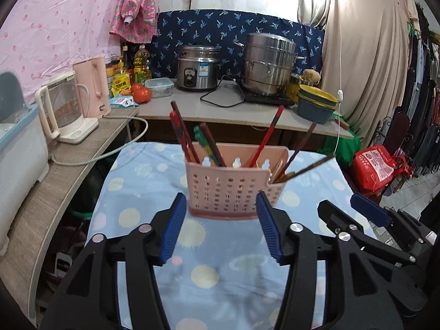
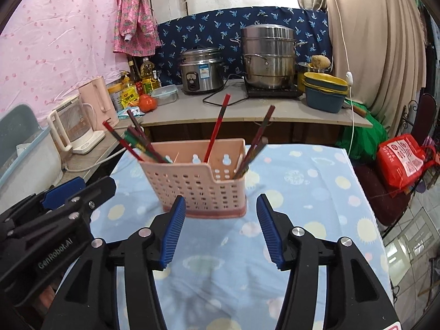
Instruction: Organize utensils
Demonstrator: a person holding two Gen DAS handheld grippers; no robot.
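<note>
Standing just beyond both wide-spread, empty hand-held grippers [image 1: 220, 203] [image 2: 218, 203]: chopstick-filled pink basket [image 1: 228, 189].

I am seeing the pink basket [image 1: 233, 189] hiding the chopsticks' [image 1: 264, 140] lower ends, so I cannot tell which compartment each sits in. The left hand-held gripper [image 1: 220, 228] is covering the basket's bottom corners. The picture edge is cutting off the white bin [image 2: 19, 148], and the rice cooker's [image 2: 202, 68] label is too small to read.
</note>
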